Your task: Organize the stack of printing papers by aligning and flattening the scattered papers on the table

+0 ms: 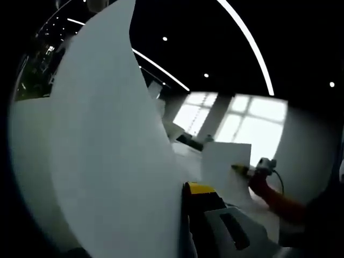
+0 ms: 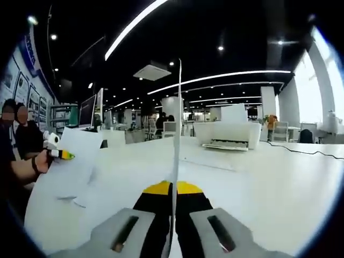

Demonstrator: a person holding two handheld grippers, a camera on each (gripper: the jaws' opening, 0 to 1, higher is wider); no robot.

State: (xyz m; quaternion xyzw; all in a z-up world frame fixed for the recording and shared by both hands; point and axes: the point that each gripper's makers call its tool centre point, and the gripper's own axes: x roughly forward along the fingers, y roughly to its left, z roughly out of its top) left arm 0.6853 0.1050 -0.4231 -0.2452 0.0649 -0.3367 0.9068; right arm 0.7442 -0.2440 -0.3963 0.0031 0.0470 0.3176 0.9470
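Both claws clenched on paper sheets: L claw (image 1: 185, 188) sheet (image 1: 107, 150), R claw (image 2: 173, 188) edge-on sheet (image 2: 176, 134).

The right gripper (image 2: 173, 189), with yellow-tipped black jaws on grey mounts, has both jaws pressed together on the edge-on white paper sheet (image 2: 177, 134) rising between the fingertips. The left gripper (image 1: 187, 200), of the same build, clamps a large curved white paper sheet (image 1: 107, 150) against its yellow-tipped finger (image 1: 200, 189).
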